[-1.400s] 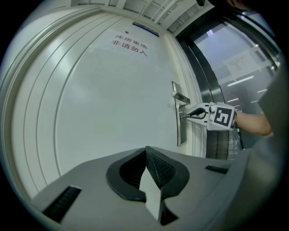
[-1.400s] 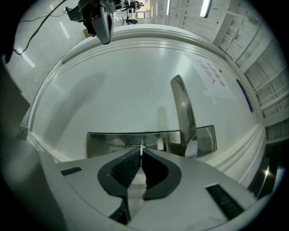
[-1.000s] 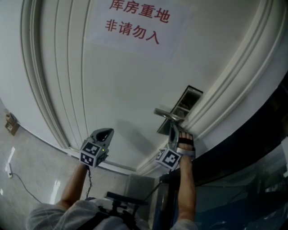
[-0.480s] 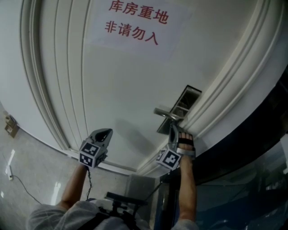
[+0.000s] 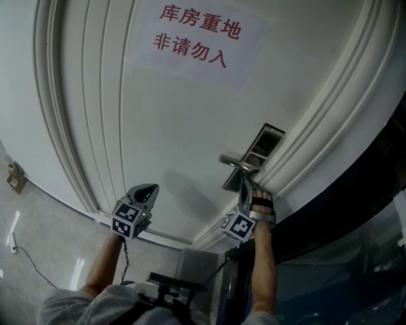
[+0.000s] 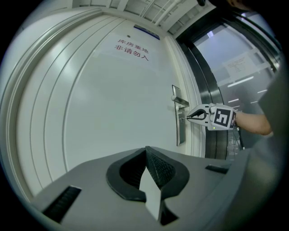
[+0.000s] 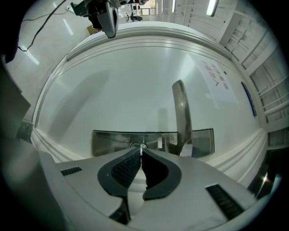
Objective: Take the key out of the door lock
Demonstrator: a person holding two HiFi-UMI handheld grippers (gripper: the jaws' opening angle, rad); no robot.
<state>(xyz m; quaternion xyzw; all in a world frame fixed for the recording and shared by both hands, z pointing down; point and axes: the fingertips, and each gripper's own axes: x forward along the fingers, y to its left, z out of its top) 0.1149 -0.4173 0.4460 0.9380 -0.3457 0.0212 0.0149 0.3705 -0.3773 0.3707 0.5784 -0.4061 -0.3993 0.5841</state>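
1. Right gripper (image 7: 141,151): jaws pinched narrow on the key (image 7: 142,145), which sits in the lock plate (image 7: 108,142) at 8 o'clock from the lever handle (image 7: 181,113).
2. Left gripper (image 6: 146,153): jaws pressed together, nothing between them, clear of the white door (image 6: 113,103). In the head view it is at 9 o'clock from the right gripper.

This looks like a corridor in a commercial or institutional building, at the entrance to a storeroom. A paper sign (image 5: 198,38) taped to the white panelled door (image 5: 158,133) carries red Chinese characters marking a storeroom area closed to uninvited people. The door has a metal lever handle (image 5: 236,164) on a long lock plate (image 5: 260,149). To the left, the floor (image 5: 44,247) is glossy grey tile; to the right stands a dark-framed glass partition (image 6: 235,67). Strip lights (image 7: 210,7) run along the far ceiling.
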